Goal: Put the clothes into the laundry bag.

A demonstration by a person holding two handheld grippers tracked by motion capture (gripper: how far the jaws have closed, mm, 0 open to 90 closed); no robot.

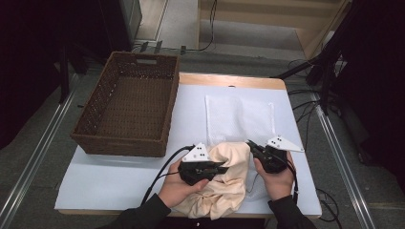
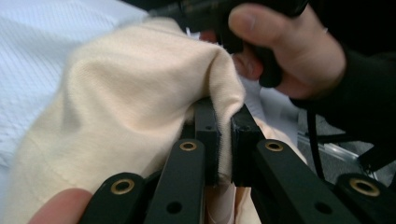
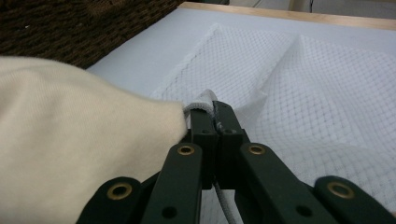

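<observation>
Beside the basket, the left gripper is pinching the cream cloth; the right gripper is clamping the white mesh bag's edge.

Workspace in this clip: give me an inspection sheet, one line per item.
Surface: white table, wooden far edge.
Job's things: cream cloth bunched at near edge; white mesh bag flat beyond it.
Clutter: empty wicker basket at left.
Grippers: left gripper shut on cream cloth; right gripper shut on the mesh bag's edge.
Cables: black cable trails from left gripper; more on the floor at right.
Surroundings: grey floor, metal rails.
</observation>
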